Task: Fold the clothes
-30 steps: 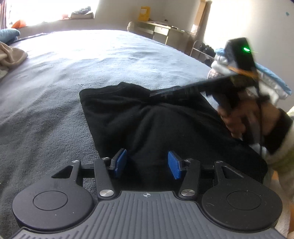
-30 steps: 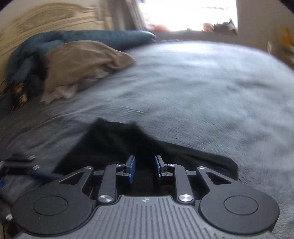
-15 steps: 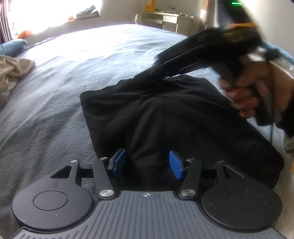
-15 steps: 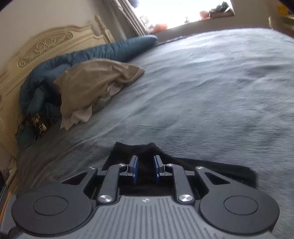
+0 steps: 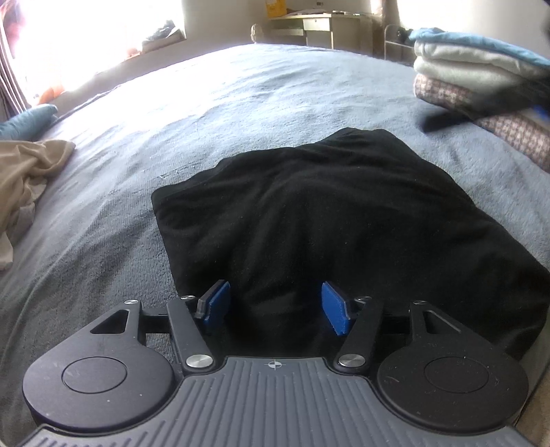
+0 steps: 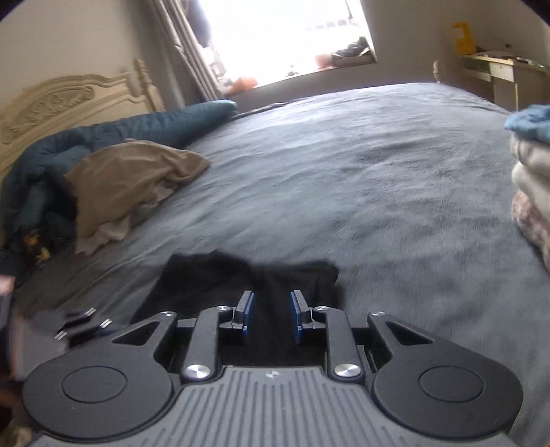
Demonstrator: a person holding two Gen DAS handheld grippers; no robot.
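Note:
A folded black garment [image 5: 337,220] lies on the grey-blue bed cover [image 5: 240,103]. My left gripper [image 5: 275,307] is open, its blue pads either side of the garment's near edge, holding nothing. In the right wrist view the garment [image 6: 247,278] lies just ahead of my right gripper [image 6: 271,318], which is open with a moderate gap, the black cloth beneath it. The left gripper's tips [image 6: 82,321] show blurred at the lower left.
A stack of folded clothes [image 5: 481,89] stands at the right of the bed, also in the right wrist view [image 6: 532,178]. A crumpled beige garment [image 6: 134,182] and a teal quilt [image 6: 103,137] lie by the headboard [image 6: 68,99]. A desk [image 5: 319,29] stands beyond the bed.
My right gripper has left the left wrist view, pulled back over the garment and opened its jaws wider. The left gripper has stayed open at the near edge.

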